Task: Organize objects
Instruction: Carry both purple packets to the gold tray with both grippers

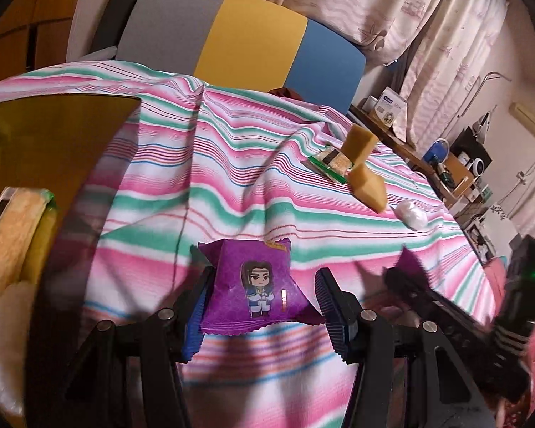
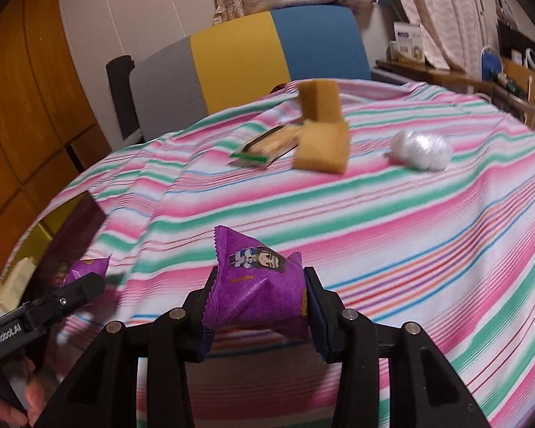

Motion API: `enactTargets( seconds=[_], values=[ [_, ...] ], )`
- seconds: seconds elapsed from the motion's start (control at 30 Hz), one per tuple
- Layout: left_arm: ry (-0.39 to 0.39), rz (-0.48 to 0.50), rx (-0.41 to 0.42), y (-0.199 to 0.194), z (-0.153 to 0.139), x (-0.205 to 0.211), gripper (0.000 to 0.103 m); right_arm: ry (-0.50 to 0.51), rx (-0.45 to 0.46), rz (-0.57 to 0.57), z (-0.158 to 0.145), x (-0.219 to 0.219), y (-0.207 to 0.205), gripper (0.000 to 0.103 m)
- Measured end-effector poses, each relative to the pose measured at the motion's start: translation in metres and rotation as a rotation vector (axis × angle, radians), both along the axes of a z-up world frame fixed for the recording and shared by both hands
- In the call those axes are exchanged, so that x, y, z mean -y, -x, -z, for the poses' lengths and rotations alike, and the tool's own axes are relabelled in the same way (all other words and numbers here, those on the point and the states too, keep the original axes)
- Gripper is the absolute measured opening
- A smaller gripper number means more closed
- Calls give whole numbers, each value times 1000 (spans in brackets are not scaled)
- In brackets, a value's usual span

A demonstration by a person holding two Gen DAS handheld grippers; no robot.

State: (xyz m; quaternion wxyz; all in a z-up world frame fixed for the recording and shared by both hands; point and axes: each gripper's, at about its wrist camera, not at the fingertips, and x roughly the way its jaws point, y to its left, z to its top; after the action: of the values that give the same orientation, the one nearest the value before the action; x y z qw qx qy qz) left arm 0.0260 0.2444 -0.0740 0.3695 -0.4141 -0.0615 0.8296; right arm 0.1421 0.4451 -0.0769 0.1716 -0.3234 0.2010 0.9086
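Note:
My left gripper (image 1: 262, 303) is shut on a purple snack packet (image 1: 256, 285) with a cartoon figure, held above the striped cloth (image 1: 232, 185). My right gripper (image 2: 258, 296) is shut on a second purple snack packet (image 2: 258, 285). The right gripper also shows at the right of the left wrist view (image 1: 428, 292); the left gripper shows at the lower left of the right wrist view (image 2: 85, 287). Farther back lie two tan sponge blocks (image 2: 321, 128), a green-edged cracker packet (image 2: 267, 144) and a white wrapped ball (image 2: 421, 149).
A yellow box (image 1: 46, 142) with cracker packets (image 1: 10, 239) inside stands at the left. A grey, yellow and blue chair back (image 2: 260, 53) rises behind the table. A cluttered shelf (image 1: 446, 164) stands at the right.

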Motion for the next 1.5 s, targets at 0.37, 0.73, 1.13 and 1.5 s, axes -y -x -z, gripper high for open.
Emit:
enactTargets(
  seconds=[0.37, 0.73, 1.13, 1.5],
  values=[
    [-79, 40, -59, -25, -34, 39, 57, 89, -8, -48, -1, 42, 8, 43],
    [-90, -74, -110, -23, -53, 114, 57, 82, -47, -144, -26, 87, 19, 43],
    [10, -170, -110, -17, -37, 174, 57, 65, -120, -305, -63, 148, 49, 43],
    [50, -213, -150, -23, -30, 183, 88, 43, -114, -369, -71, 175, 64, 43]
  ],
)
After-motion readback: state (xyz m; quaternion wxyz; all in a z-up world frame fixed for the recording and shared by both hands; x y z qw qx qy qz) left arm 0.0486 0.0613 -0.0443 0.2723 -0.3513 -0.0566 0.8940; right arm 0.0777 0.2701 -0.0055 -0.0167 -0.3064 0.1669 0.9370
